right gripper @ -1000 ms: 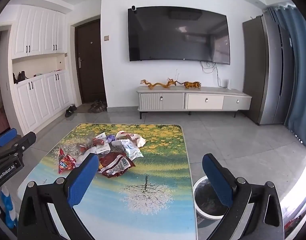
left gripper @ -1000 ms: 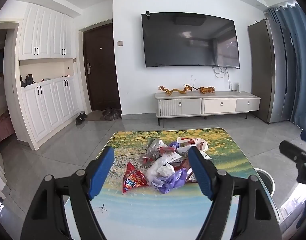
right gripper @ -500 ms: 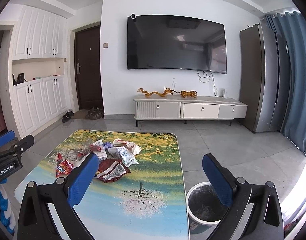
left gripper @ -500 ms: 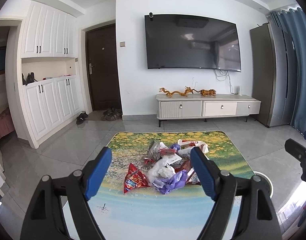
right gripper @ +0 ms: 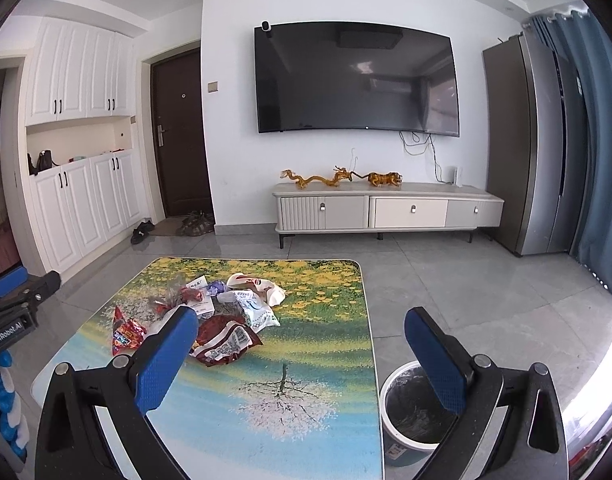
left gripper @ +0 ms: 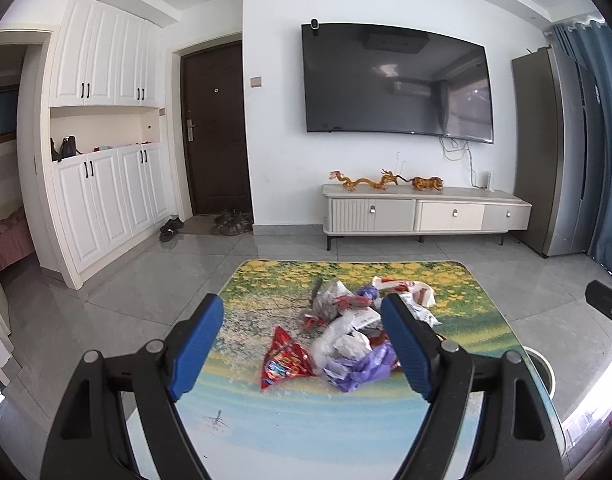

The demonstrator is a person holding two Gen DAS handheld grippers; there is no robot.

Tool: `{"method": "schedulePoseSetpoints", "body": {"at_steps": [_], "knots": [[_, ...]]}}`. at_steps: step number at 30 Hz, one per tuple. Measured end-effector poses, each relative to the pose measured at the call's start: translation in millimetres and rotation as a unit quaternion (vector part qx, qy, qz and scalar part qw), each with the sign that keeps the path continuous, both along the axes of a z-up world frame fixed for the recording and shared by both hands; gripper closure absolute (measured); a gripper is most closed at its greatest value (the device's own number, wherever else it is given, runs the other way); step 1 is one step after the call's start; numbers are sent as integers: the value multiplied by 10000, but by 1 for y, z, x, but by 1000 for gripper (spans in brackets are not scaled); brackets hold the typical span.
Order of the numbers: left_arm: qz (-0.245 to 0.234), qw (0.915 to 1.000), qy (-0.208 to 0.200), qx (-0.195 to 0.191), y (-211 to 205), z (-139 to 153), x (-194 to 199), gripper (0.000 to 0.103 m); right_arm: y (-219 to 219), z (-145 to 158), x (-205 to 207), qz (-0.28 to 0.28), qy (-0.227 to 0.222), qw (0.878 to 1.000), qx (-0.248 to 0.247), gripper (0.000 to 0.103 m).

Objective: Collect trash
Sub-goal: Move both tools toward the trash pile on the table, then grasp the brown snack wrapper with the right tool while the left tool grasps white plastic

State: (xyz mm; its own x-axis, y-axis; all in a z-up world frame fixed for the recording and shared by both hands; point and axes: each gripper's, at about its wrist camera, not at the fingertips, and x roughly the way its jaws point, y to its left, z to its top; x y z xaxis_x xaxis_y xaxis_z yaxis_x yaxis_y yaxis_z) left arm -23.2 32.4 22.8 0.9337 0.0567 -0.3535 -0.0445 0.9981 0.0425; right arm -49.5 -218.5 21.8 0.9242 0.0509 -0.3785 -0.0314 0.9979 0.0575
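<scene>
A pile of trash lies on the table [left gripper: 346, 420] with the landscape print: a red snack bag [left gripper: 283, 360], a purple wrapper [left gripper: 362, 364], crumpled white plastic [left gripper: 342, 336] and several other packets. My left gripper [left gripper: 301, 308] hangs open above the table's near edge, short of the pile, with nothing between its fingers. In the right wrist view a dark red bag [right gripper: 221, 342] and a white and green packet [right gripper: 253, 308] lie at the pile's right side. My right gripper [right gripper: 301, 316] is open and empty, to the right of the pile. A round bin [right gripper: 418, 412] stands on the floor by the table's right edge.
A low TV cabinet [left gripper: 426, 212] with gold figurines stands against the far wall under a big television [left gripper: 394, 84]. White cupboards [left gripper: 105, 208] and a dark door are at the left, with shoes on the floor. A grey fridge and blue curtain are at the right.
Both grippers have stayed open and nearly still. The wrappers on the table have not moved.
</scene>
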Motion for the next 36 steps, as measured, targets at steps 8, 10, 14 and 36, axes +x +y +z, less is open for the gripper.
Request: {"method": "schedulePoseSetpoints", "body": {"at_steps": [8,10,14,36], "knots": [[-485,9984,160,-233,25,-10,12,23,-7,-11,22,306,262,9988,260,0],[-781,9960,300,-302,25,-18,16,23,-8,-16,31,400,384,9980,318,1],[-1249,9895,630,-355,15,-37,28,24,-4,-31,49,615,639,9951,431,5],[-1054,9141,3411,-1922,1,-106,203,39,17,-110,182,1936,2060,9500,1327,26]]}}
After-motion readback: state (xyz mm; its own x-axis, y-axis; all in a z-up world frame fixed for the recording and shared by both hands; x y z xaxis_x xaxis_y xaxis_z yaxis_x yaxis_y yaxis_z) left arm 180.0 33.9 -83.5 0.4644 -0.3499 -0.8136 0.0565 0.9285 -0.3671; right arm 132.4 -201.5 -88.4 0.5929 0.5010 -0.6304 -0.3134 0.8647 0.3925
